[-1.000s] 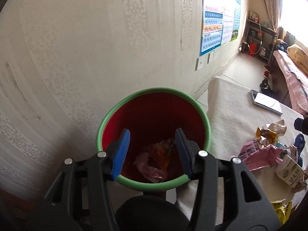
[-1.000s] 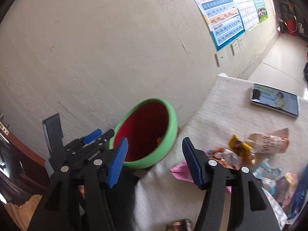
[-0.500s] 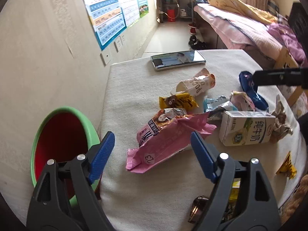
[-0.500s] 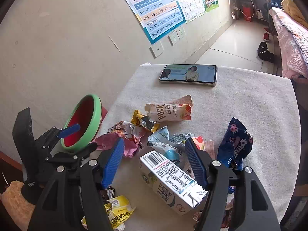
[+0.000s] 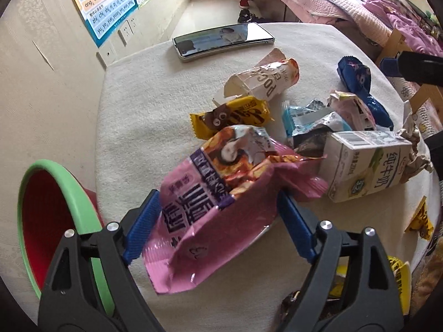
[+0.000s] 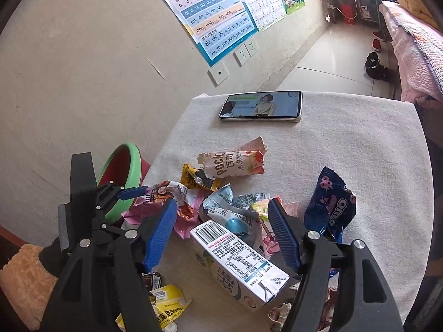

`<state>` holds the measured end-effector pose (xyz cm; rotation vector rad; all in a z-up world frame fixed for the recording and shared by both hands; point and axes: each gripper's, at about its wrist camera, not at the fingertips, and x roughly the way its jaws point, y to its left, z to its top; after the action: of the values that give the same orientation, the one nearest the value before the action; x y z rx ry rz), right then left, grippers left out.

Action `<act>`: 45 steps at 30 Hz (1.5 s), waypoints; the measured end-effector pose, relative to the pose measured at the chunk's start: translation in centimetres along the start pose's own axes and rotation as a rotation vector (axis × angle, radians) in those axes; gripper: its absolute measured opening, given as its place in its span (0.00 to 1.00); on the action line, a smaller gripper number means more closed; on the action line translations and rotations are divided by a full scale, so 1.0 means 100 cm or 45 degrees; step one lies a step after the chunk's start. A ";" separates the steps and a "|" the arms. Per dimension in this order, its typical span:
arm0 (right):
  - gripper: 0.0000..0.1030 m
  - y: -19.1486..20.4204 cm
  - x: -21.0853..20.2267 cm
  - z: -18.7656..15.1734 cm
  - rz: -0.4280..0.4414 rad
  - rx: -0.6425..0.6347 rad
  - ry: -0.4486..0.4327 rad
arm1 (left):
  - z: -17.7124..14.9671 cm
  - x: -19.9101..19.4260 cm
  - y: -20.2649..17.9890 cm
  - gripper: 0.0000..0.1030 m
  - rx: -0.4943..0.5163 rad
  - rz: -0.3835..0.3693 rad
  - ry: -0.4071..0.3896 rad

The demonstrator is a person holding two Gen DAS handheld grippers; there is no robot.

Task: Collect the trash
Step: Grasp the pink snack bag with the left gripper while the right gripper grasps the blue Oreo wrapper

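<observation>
A second ago the left tongs (image 5: 218, 224) hung over the green-rimmed red bin (image 5: 59, 221); now, jaws opening wide, they straddle the pink snack bag (image 5: 210, 221) on the counter (image 5: 144, 105), not yet squeezing it. The right tongs (image 6: 223, 232) have swung over too, jaws apart around the milk carton (image 6: 238, 262), gripping nothing, so two pickups look imminent.
</observation>
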<state>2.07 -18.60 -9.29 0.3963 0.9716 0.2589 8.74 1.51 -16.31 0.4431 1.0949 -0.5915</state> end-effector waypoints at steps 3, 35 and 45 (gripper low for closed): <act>0.64 -0.008 -0.005 0.003 -0.013 0.026 -0.020 | 0.000 -0.001 0.002 0.71 -0.043 -0.033 0.007; 0.68 -0.068 0.029 -0.030 -0.350 0.152 0.275 | -0.068 -0.030 0.020 0.51 -0.517 -0.077 0.015; 0.45 -0.072 0.034 -0.030 -0.367 0.175 0.283 | -0.068 -0.029 0.020 0.55 -0.519 -0.082 0.010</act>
<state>1.65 -23.15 -16.44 0.3525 1.2550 -0.0269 4.37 7.74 -16.30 0.0564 1.2060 -0.4082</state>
